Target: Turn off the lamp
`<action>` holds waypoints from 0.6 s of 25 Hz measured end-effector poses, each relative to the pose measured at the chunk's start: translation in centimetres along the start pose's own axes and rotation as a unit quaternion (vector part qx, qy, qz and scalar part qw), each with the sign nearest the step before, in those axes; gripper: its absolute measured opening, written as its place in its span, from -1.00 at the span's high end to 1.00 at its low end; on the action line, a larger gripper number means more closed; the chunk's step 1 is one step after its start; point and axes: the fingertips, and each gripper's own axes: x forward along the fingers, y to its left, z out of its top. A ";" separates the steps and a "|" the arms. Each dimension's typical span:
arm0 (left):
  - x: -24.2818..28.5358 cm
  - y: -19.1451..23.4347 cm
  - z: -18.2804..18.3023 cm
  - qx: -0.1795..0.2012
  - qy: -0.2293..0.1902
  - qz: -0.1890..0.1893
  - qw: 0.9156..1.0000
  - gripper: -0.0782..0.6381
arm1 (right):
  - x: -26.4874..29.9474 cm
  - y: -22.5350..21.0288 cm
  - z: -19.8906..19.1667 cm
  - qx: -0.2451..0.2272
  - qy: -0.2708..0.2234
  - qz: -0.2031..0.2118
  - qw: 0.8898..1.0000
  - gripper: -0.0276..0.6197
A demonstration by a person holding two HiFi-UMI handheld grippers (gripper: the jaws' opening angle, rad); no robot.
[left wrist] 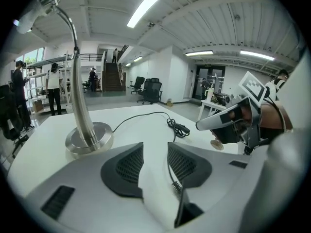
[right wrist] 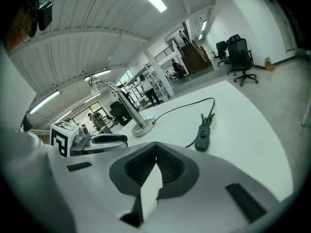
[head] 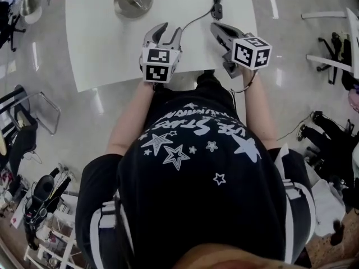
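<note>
Left gripper (left wrist: 154,148) is hovering over the table (left wrist: 43,144), jaws parted a little, nothing between them. Right gripper (right wrist: 156,147) is holding its jaws pressed together and empty, probably to serve as a blunt pressing tip. Inline switch (right wrist: 201,139) is lying just ahead-right of those jaws. Lamp (right wrist: 141,123) is standing farther ahead-left, untouched.
</note>
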 end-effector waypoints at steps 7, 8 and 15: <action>-5.9 7.9 -2.2 -0.025 -0.013 -0.013 1.000 0.37 | 4.5 6.6 -1.7 0.026 -0.023 -0.017 0.999 0.90; -6.9 9.0 -2.5 -0.024 -0.016 -0.017 0.999 0.37 | 5.1 7.8 -2.0 0.029 -0.029 -0.019 0.999 0.90; -14.5 14.4 -4.5 -0.009 -0.029 -0.073 0.997 0.37 | 7.8 17.7 -5.1 0.047 -0.080 -0.053 0.994 0.90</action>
